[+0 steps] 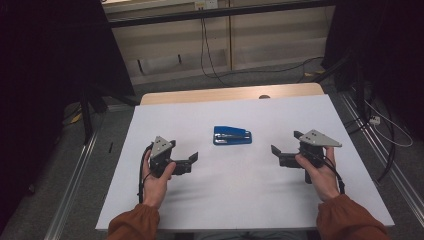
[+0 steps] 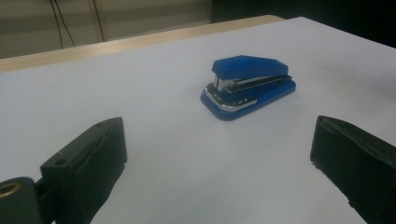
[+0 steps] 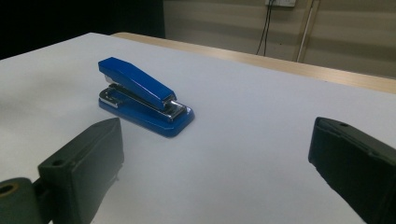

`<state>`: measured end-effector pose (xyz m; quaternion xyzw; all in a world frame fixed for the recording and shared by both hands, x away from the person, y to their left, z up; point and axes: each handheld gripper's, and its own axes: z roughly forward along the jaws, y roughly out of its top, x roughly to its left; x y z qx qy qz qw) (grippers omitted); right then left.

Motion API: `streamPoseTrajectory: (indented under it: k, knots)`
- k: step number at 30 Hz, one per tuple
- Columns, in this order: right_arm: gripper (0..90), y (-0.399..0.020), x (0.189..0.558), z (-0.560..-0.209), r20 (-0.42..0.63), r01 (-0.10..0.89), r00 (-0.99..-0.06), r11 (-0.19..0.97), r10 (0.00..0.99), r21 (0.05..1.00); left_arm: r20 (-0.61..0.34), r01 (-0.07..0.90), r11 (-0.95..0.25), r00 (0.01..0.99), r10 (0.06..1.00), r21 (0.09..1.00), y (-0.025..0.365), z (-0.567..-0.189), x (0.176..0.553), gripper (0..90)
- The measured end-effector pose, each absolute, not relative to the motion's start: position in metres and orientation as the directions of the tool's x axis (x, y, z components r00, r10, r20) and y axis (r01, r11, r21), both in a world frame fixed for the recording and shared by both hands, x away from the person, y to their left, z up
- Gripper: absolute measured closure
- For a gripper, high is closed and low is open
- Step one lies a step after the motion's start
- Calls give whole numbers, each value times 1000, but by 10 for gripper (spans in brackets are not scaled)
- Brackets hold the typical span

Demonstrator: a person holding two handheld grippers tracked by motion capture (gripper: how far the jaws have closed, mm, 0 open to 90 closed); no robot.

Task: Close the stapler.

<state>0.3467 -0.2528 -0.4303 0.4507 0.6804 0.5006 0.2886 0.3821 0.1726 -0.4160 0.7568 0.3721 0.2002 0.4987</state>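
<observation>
Centrally lying on bare white surface (image 1: 230, 195), blue stapler (image 1: 232, 135), between left hand-held gripper (image 1: 184, 151) and right hand-held gripper (image 1: 286, 142), both gaping wide, holding nothing

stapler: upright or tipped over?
Upright. The blue stapler sits flat on its base on the white table, top arm above, apart from both hand-held grippers.

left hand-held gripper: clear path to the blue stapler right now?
Probably yes. The left hand-held gripper is open, its jaws spread toward the blue stapler, and only bare white table lies between them.
</observation>
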Motion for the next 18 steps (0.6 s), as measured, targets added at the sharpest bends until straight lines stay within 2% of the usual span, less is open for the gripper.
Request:
streamPoseTrajectory:
  k: [18]
  knots:
    - [9, -274, 318, -425, 62, 300, -359, 52, 931, 953, -54, 338, -196, 607, 793, 921, 194, -412, 353, 39]
